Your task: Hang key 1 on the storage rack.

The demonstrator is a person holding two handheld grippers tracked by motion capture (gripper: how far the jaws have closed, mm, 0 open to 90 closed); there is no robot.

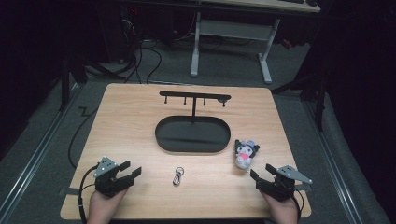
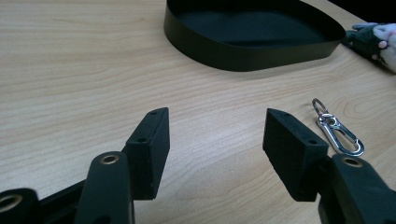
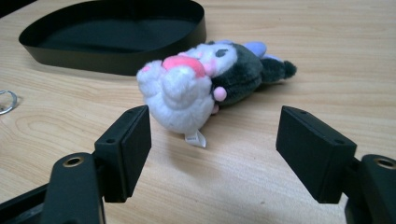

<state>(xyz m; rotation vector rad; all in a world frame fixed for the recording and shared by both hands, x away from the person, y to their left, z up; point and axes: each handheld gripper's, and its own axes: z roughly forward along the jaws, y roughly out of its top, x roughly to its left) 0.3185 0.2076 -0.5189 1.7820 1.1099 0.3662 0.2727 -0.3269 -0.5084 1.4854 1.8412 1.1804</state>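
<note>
A small plush toy (image 1: 245,153), white with a dark head and a pink patch, lies on its back on the wooden table; the right gripper view shows the plush toy (image 3: 205,81) just beyond the jaws. My right gripper (image 1: 261,175) rests open near the front right edge, a little short of the toy; the right gripper (image 3: 212,128) holds nothing. A silver keyring with a carabiner clip (image 1: 178,176) lies at the front centre. My left gripper (image 1: 130,169) is open at the front left, empty, and the keyring (image 2: 335,127) sits to the right of the left gripper (image 2: 215,123).
A black oval tray (image 1: 161,137) stands mid-table with an upright post and a hook bar (image 1: 194,96) above it. The tray's wall (image 2: 243,57) is ahead of the left jaws, and the tray (image 3: 116,63) also sits behind the toy. Table legs and cables are on the floor beyond.
</note>
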